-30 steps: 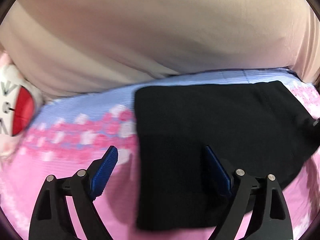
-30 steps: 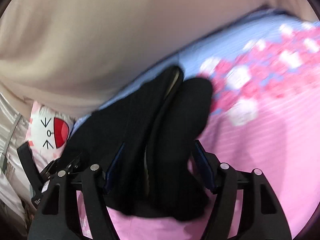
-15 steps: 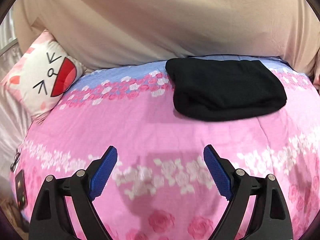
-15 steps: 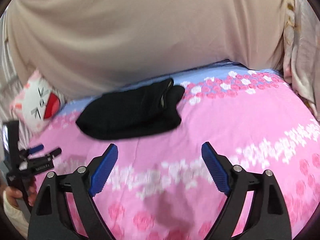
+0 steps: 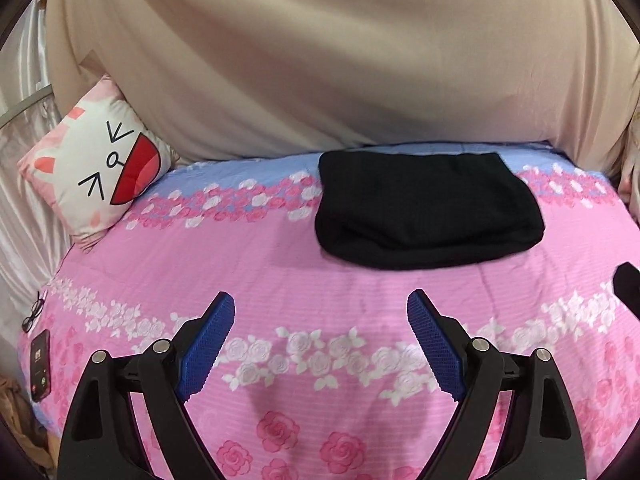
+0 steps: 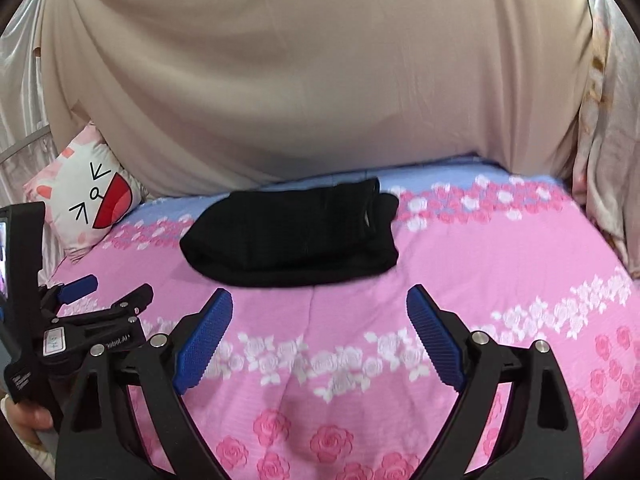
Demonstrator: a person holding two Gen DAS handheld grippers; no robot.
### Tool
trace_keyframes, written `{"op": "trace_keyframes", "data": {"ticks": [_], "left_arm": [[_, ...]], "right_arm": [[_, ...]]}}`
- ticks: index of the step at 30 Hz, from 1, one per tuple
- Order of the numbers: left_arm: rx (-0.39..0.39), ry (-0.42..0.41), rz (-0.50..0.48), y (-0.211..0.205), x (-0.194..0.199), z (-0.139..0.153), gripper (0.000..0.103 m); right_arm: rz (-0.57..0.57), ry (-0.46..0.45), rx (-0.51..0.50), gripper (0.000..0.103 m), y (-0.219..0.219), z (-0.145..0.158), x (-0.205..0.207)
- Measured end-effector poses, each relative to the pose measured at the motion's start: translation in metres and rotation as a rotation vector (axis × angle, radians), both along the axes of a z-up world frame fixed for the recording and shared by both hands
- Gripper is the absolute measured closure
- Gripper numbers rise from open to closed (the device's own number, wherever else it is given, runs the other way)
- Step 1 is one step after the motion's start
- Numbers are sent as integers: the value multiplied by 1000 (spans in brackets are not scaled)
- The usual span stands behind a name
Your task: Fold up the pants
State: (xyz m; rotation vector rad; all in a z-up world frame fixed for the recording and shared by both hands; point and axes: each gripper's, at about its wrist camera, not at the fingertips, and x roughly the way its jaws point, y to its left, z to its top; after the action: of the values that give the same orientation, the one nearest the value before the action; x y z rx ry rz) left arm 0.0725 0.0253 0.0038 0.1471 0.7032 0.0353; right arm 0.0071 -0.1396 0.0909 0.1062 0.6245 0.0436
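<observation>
The black pants [image 5: 428, 216] lie folded into a compact bundle on the far part of the pink floral bedspread [image 5: 280, 280]. In the right wrist view the pants [image 6: 292, 240] show their stacked layers at the right end. My left gripper [image 5: 320, 308] hangs open over bare bedspread, well short of the pants, with nothing between its blue pads. My right gripper [image 6: 320, 304] is likewise open and empty, back from the bundle. The left gripper [image 6: 112, 292] also appears at the left edge of the right wrist view, held by a hand [image 6: 24, 420].
A white cushion with a cartoon face [image 5: 100, 168] leans at the bed's far left corner. A phone [image 5: 40, 364] and glasses [image 5: 34, 312] lie at the left edge of the bed. A beige curtain [image 5: 320, 60] hangs behind the bed.
Both grippers have drawn back and up from the pants. The right gripper, earlier around the folded bundle, has let it go and widened. The pants now lie alone farther away.
</observation>
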Motion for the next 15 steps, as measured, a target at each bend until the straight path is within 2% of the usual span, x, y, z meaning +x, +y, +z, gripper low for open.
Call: {"op": "trace_keyframes", "data": {"ticks": [15], "left_arm": [[7, -5, -8, -12, 5, 4, 17]], "right_arm": [[-7, 12, -4, 16, 6, -3, 9]]}}
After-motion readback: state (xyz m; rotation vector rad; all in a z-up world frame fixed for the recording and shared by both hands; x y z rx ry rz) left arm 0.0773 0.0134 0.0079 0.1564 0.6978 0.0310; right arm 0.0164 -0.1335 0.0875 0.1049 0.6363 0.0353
